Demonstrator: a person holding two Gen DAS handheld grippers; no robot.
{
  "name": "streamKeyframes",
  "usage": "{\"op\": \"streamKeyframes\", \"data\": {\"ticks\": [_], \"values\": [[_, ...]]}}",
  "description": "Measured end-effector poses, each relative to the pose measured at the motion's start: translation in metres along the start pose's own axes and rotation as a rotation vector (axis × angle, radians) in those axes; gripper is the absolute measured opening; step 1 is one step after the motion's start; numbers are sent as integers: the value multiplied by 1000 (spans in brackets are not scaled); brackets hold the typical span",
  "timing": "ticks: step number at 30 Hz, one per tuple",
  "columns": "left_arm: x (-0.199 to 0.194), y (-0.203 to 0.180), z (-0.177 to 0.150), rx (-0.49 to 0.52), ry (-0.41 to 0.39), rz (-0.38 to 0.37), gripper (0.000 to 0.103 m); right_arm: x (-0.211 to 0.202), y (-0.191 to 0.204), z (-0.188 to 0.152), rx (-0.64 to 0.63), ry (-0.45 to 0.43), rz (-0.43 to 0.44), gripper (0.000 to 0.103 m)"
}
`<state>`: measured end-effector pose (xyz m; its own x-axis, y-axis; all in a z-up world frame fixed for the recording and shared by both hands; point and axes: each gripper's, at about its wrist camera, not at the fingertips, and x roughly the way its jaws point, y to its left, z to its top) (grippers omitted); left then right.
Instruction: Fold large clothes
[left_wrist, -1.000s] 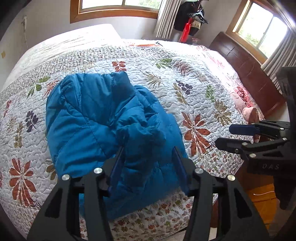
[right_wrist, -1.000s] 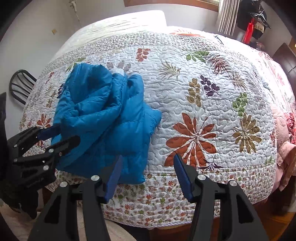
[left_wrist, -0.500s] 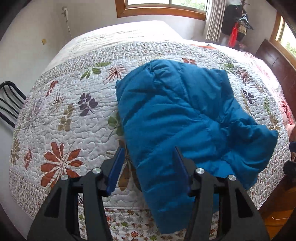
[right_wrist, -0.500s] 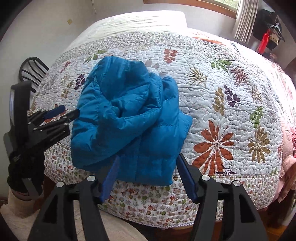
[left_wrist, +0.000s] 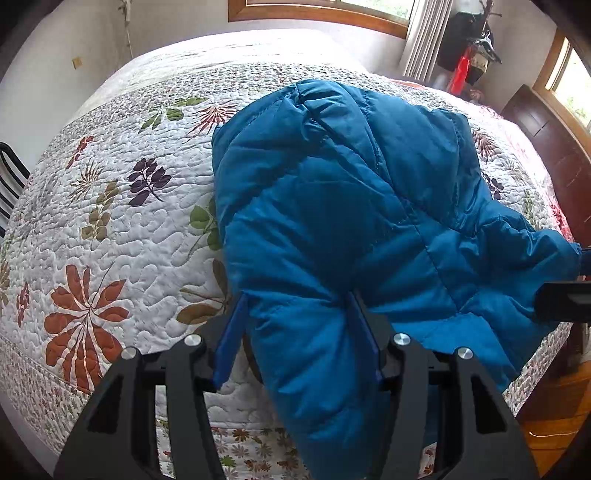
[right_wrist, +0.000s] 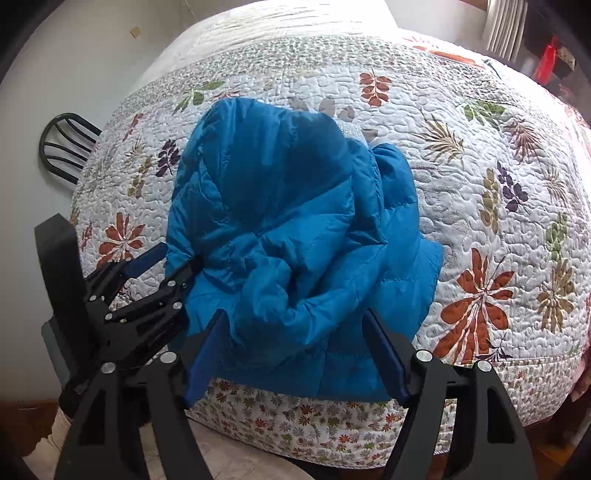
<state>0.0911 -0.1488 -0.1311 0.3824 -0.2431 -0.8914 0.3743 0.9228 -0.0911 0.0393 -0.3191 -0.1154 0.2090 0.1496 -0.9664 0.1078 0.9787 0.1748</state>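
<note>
Blue puffer jacket (left_wrist: 332, 221) crumpled at bed (left_wrist: 110, 221) near edge, hem hanging over. L gripper (left_wrist: 295, 332) straddles hanging fold, pads apart, not pinching. R gripper (right_wrist: 295, 354) just been opening, jaws wide, jacket hem between, no grip. Both equally near.

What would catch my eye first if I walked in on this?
A bright blue puffer jacket lies crumpled near the front edge of a bed under a white quilt with leaf and flower prints. Two pairs of black tongs reach in: the left tongs straddle a jacket fold, and the right tongs have just been opening over its hem.
</note>
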Motion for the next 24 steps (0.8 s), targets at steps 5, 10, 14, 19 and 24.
{"op": "streamKeyframes", "data": {"ticks": [5,10,14,19,24], "values": [[2,6,1,-19,10,-26,56,27,-6,9,26,49,1,67],[4,7,2,-21,17,-38,56,33,-9,12,17,31,55,32],[-5,11,5,-38,16,-58,53,12,-12,11,3,-25,142,20],[-44,4,13,-19,-68,-56,51,-58,-5,-8,-55,-204,188,16],[-77,-23,19,38,-162,-88,51,-110,-13,-48,-33,-383,123,16]]}}
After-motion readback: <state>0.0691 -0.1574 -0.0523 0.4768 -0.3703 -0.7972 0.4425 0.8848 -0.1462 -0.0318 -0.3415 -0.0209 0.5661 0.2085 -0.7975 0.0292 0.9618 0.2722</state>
